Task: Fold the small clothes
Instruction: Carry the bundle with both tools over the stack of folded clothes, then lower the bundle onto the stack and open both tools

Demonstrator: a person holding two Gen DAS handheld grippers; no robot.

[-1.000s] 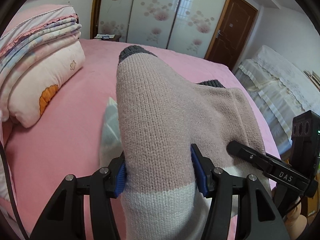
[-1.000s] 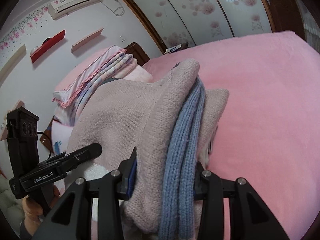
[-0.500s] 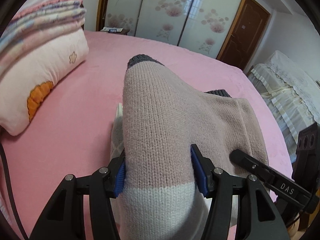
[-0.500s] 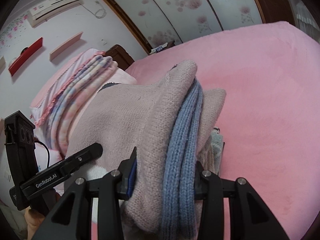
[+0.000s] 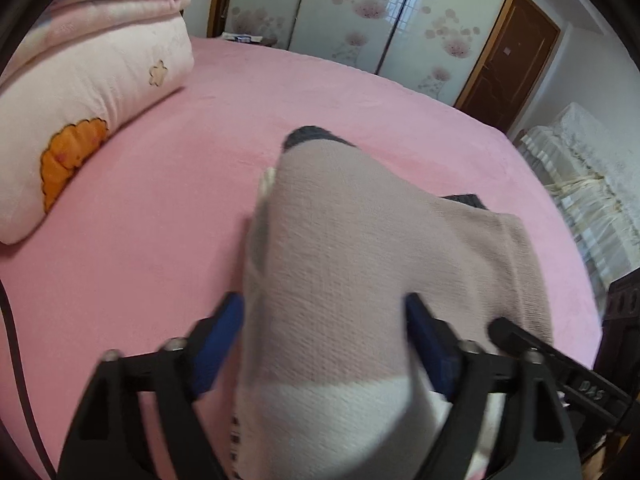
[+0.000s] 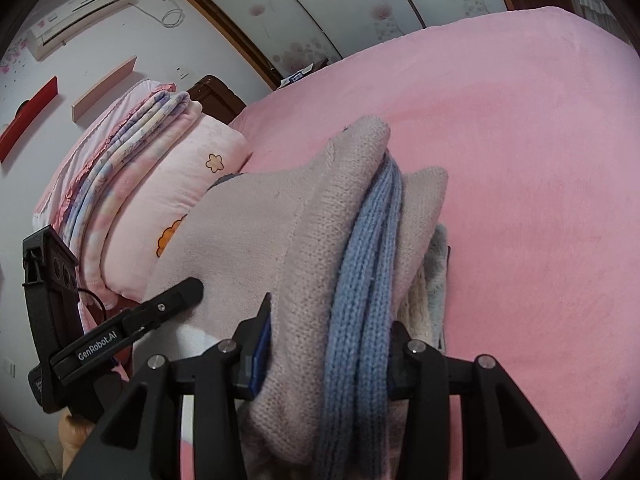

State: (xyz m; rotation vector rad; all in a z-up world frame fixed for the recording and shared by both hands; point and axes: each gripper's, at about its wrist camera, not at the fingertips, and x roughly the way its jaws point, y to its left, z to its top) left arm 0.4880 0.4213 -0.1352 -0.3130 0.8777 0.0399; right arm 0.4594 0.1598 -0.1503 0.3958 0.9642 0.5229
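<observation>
Over the pink plush bed cover (image 5: 248, 128), the left gripper (image 5: 324, 332) has its blue-padded fingers (image 5: 218, 340) spread wide; its jaws have just been opening, and the folded dusty-pink knit garment with a white band and dark grey trim (image 5: 344, 264) still lies between them. The left pad stands just clear of the cloth; on the right side the knit bulges against the pad, and motion blur makes it hard to tell whether they touch. The garment slopes forward from the fingers down onto the cover, its grey-tipped corner farthest away.

In the right wrist view the right gripper (image 6: 326, 352) is clamped on the same garment's (image 6: 256, 224) thick edge together with a blue ribbed knit layer (image 6: 368, 280); both pads press into the bundle, though its jaws have just been easing slightly apart. A pale grey-white cloth (image 6: 434, 280) peeks out beneath, mostly hidden. The left gripper's (image 6: 120, 332) black body appears at the left there, its fingertips covered by the knit. Beside the garment sits a pale pink pillow with an orange flower print (image 5: 80, 112), under stacked folded quilts (image 6: 120, 148).
</observation>
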